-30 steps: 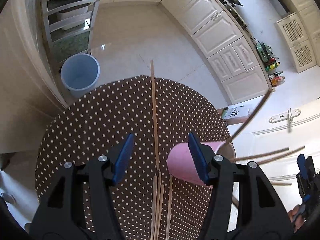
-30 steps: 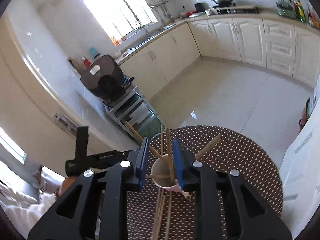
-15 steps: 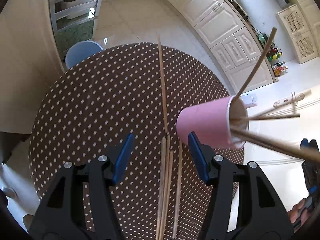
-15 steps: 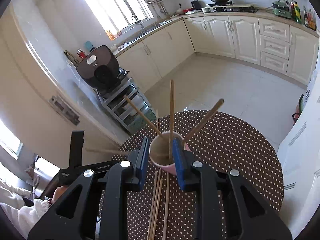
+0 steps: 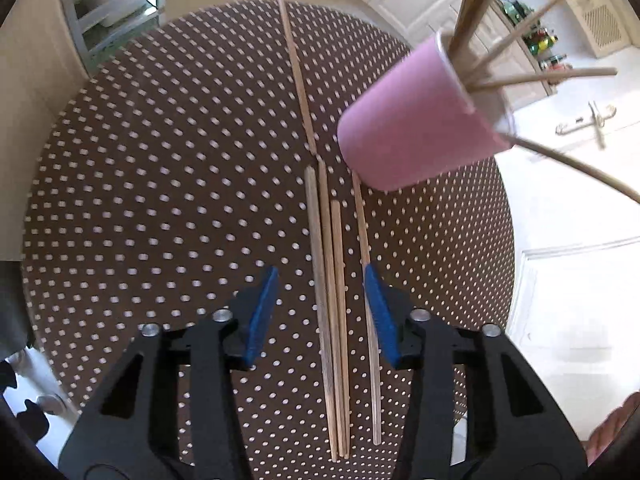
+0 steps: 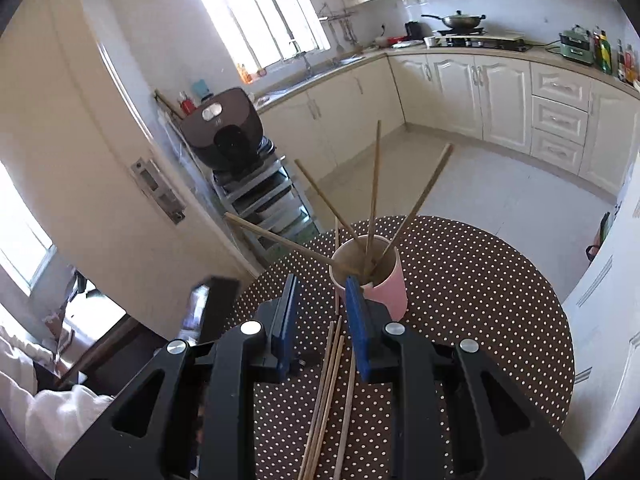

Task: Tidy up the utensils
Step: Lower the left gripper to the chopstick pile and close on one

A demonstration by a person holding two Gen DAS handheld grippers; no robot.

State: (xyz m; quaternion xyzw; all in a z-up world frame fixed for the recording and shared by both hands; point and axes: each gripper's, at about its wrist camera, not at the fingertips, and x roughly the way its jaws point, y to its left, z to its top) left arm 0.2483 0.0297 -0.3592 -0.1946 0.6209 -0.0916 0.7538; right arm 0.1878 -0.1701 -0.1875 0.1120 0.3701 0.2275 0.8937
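Cup (image 5: 416,128) now nearer, chopsticks (image 5: 332,300) lengthwise

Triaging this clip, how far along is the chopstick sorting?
Partly done. Four chopsticks already stand in the pink cup, which the right gripper pinches by its rim. The left gripper is closing around the loose chopsticks on the table, pads not yet pressing. About five remain to collect.
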